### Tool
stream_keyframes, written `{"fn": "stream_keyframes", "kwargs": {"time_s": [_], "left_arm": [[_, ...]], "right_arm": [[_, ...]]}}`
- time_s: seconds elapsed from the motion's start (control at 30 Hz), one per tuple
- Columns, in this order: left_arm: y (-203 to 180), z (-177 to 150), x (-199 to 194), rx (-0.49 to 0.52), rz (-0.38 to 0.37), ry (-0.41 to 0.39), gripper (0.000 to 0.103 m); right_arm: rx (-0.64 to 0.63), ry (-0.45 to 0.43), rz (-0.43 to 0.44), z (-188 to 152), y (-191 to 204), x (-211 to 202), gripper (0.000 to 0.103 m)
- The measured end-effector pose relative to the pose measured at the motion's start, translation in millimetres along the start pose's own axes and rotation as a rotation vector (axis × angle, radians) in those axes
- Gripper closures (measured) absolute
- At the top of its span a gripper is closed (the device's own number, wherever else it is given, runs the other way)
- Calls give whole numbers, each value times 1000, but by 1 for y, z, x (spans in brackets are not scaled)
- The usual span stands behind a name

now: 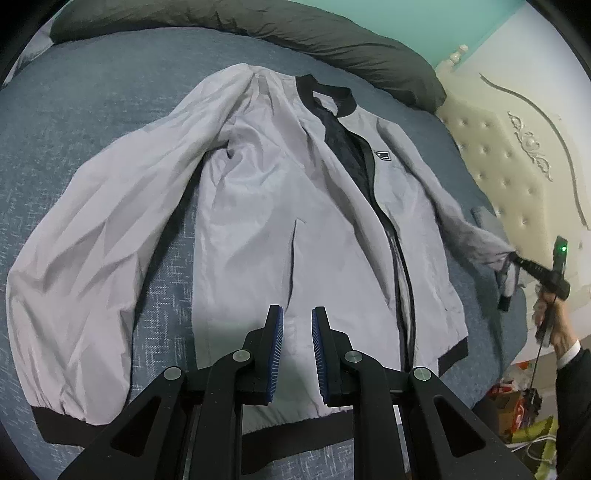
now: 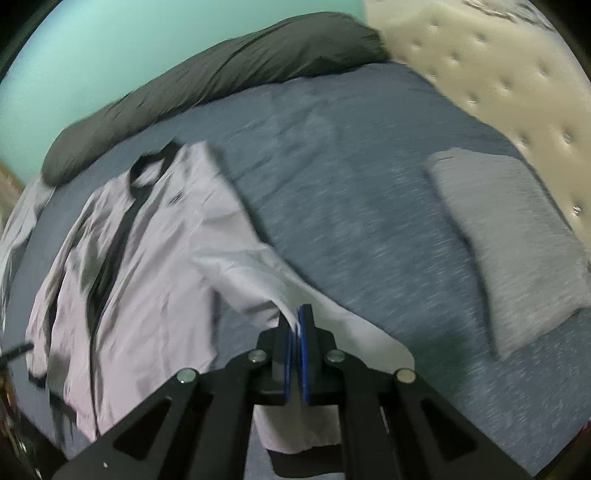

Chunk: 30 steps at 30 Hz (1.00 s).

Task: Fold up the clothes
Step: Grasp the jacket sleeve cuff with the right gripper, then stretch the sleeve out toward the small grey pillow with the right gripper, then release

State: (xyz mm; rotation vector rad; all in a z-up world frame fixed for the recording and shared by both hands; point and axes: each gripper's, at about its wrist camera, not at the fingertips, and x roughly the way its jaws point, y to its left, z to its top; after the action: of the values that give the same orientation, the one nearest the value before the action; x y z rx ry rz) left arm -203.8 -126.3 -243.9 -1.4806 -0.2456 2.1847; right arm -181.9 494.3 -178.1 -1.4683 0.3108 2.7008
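Observation:
A light grey zip jacket (image 1: 258,206) with black collar, cuffs and hem lies face up on the bed, its zip partly undone. My left gripper (image 1: 297,310) hovers over the lower front near the hem; its blue pads stand a little apart with nothing between them. The jacket's left sleeve (image 1: 74,258) spreads flat toward the near left. My right gripper (image 2: 296,314) is shut on the other sleeve (image 2: 258,273) near its black cuff and holds it lifted off the bed. In the left wrist view the right gripper (image 1: 515,258) shows at the far right, held by a hand (image 1: 554,325).
A blue-grey bedspread (image 1: 92,110) covers the bed. A long dark grey pillow (image 1: 295,33) lies along the far edge. A cream tufted headboard (image 1: 509,166) stands at the right. A folded grey cloth (image 2: 509,236) rests near the headboard. Clutter (image 1: 517,402) sits on the floor.

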Motion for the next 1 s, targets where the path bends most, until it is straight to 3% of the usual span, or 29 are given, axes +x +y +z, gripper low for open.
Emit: {"fn": "stream_keyframes", "kwargs": {"time_s": [0.3,0.47,0.6,0.77,0.8,0.87,1.0], "left_arm": [[-4,6,16,-2,28,25,86],[-6,8,26,-5,40,39,86],[-6,11,32,-4,50,53,86],[-5,15,38,-6,53,61,86],[-7,15,38,-2,50,60,86],[-11,16,38,7,45,58,86],[-17,17,33,22,34,52,86]], "right_arm": [[78,-85,-78,50,-59,-8,100],[86,-79,-129,82,-80,4,100],[94,-88,-145,88,-92,11,100],[105,21,-88,72,-100,45,96],[121,13,-64,66,-103,45,94],[162,-7,-35,58,-110,42,71],[265,-120,50,40,-135,12,62]]}}
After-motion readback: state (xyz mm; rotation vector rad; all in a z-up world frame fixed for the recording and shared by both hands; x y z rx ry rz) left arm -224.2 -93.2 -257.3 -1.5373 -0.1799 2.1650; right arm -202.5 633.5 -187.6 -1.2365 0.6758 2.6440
